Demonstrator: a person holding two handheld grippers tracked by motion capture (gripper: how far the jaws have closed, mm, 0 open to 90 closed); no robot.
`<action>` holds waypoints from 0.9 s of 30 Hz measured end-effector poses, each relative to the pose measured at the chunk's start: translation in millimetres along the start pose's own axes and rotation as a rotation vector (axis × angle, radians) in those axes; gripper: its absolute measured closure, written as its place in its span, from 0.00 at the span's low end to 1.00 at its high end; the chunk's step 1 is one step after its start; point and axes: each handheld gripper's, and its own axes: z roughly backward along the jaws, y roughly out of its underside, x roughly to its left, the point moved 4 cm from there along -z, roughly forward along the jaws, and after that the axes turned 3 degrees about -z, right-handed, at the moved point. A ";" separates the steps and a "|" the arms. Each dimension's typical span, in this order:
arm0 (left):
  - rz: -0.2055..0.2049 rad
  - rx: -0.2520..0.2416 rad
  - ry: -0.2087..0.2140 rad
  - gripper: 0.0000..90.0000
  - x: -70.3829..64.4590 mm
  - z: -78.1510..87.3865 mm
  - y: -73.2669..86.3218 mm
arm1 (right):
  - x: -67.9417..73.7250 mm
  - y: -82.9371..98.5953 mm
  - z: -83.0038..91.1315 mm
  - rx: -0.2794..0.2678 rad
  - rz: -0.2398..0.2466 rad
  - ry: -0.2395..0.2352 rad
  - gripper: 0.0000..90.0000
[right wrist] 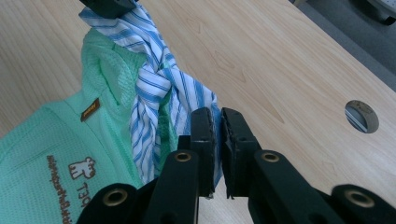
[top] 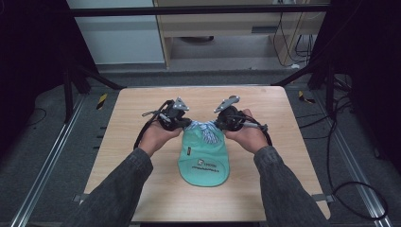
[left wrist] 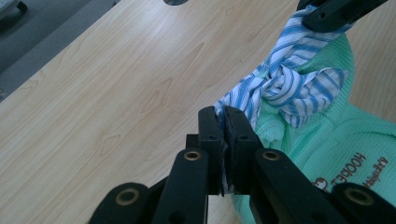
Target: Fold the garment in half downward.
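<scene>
Left claw (left wrist: 224, 116) pinches one striped tie (left wrist: 289, 88) end; right claw (right wrist: 217, 116) clamps the other.

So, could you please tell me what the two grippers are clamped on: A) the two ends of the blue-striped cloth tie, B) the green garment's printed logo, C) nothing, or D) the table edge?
A: the left gripper and right gripper each pinch an end of the knotted striped tie on the green garment.
</scene>
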 end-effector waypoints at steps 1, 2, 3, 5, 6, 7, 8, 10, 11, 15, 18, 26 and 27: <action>-0.002 -0.003 -0.001 0.96 0.7 0.6 -0.9 | -0.5 -0.7 0.6 -0.001 0.000 0.002 0.93; 0.001 -0.005 -0.004 0.96 1.1 1.3 -2.0 | -0.9 -1.4 1.1 -0.003 0.002 0.003 0.93; 0.000 -0.006 -0.007 0.96 1.4 1.9 -3.2 | -1.2 -2.0 1.5 -0.004 0.001 0.005 0.93; -0.005 -0.009 -0.008 0.96 1.5 3.0 -5.4 | -1.9 -3.0 2.1 -0.006 0.006 0.009 0.94; -0.007 -0.013 -0.012 0.96 1.4 3.1 -6.2 | -2.6 -3.4 2.9 -0.002 0.010 0.013 0.94; -0.007 -0.012 -0.010 0.96 1.6 3.4 -6.7 | -3.2 -3.9 3.6 -0.004 0.010 0.016 0.94; -0.007 -0.013 -0.010 0.96 1.7 3.6 -7.0 | -3.7 -4.5 4.3 -0.008 0.009 0.016 0.94; -0.008 -0.012 -0.014 0.96 1.1 3.5 -7.4 | -4.6 -4.8 5.3 -0.013 0.007 0.017 0.94; -0.013 -0.010 -0.013 0.96 0.6 3.4 -7.5 | -4.7 -4.5 5.6 -0.012 0.009 0.018 0.94; -0.015 -0.014 -0.015 0.96 0.1 3.2 -8.5 | -4.8 -3.4 6.1 -0.008 0.017 0.023 0.94; -0.011 -0.019 -0.016 0.96 0.7 3.5 -9.8 | -5.8 -3.9 7.1 -0.014 0.010 0.027 0.94; -0.016 -0.028 -0.026 0.96 2.1 4.6 -14.3 | -8.1 -5.9 6.8 -0.016 0.005 0.037 0.94; -0.014 -0.031 -0.025 0.96 2.9 4.3 -14.6 | -8.4 -6.2 6.8 -0.015 0.005 0.037 0.94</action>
